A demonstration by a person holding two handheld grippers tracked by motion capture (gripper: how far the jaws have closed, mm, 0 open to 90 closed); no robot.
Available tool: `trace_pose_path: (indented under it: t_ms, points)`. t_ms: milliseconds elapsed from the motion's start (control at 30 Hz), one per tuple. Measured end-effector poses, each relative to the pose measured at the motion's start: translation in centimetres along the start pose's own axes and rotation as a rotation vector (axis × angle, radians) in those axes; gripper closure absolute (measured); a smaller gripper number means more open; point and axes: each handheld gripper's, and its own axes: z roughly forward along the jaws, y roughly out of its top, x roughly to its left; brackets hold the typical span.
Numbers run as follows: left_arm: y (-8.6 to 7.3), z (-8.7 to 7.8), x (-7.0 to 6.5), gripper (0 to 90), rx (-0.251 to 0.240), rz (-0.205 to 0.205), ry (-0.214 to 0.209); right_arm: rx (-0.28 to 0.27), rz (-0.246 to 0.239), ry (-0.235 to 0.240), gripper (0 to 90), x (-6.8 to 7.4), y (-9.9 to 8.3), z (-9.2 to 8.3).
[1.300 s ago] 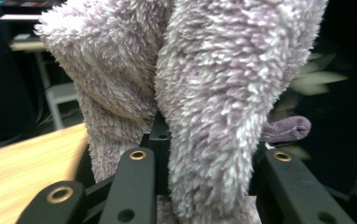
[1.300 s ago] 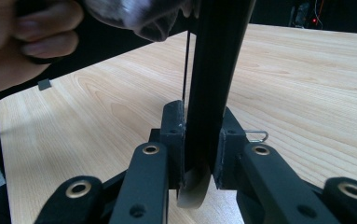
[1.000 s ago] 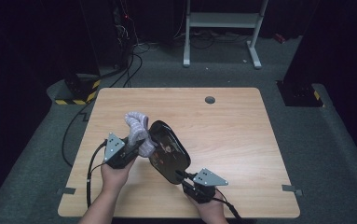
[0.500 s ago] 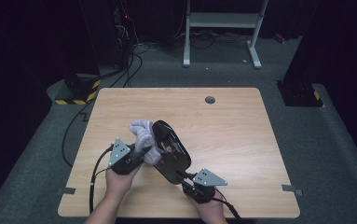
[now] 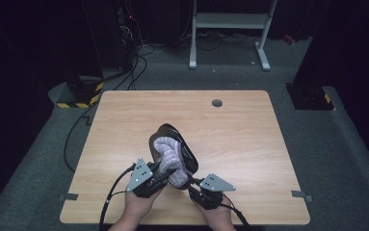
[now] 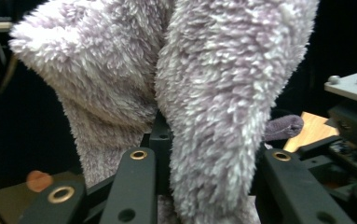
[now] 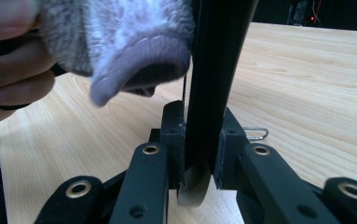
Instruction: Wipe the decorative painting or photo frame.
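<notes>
A flat black foot-shaped form [image 5: 186, 148] stands tilted over the near middle of the wooden table [image 5: 249, 144]. My right gripper [image 5: 194, 184] is shut on its lower end; in the right gripper view the jaws [image 7: 199, 135] clamp the form's thin edge [image 7: 216, 70]. A fluffy lilac sock [image 5: 169, 153] lies against the form's left side. My left gripper [image 5: 165, 172] is shut on the sock, which bulges up between the jaws [image 6: 209, 158] in thick folds [image 6: 213, 93]. The sock's open cuff [image 7: 134, 60] hangs just left of the form.
A dark cable hole [image 5: 217, 103] sits near the table's far edge. Cables and a yellow-black striped block [image 5: 78, 98] lie on the floor at the left, and a white frame [image 5: 230, 21] stands behind. A hand's fingers [image 7: 8, 88] are close to the sock.
My left gripper has carried the sock to the right, from beside the form to up against it. The right gripper and the form have stayed put.
</notes>
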Motion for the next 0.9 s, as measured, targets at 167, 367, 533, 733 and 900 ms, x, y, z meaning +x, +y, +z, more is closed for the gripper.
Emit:
trace_pose_path:
  t_ms: [167,367,533,733,900]
  points:
    - [-0.3,-0.1,2.4,67.6,0.021,-0.005,0.082,-0.004,0.0,0.001,77.9,0.0,0.1,0.1]
    - [-2.0,-0.1,7.1,67.6,0.102,-0.042,0.227,-0.003,-0.003,0.002,77.9,0.0,0.1,0.0]
    - [-2.7,-0.1,8.7,67.6,0.132,-0.08,0.255,-0.004,-0.004,0.002,77.9,0.0,0.1,0.1]
    - [-2.7,0.0,8.0,67.7,0.118,-0.093,0.222,0.0,-0.007,0.002,77.8,0.0,0.0,0.0]
    - [-2.5,0.0,6.7,67.7,0.108,-0.093,0.173,0.002,-0.008,0.0,77.7,0.0,0.0,0.0]
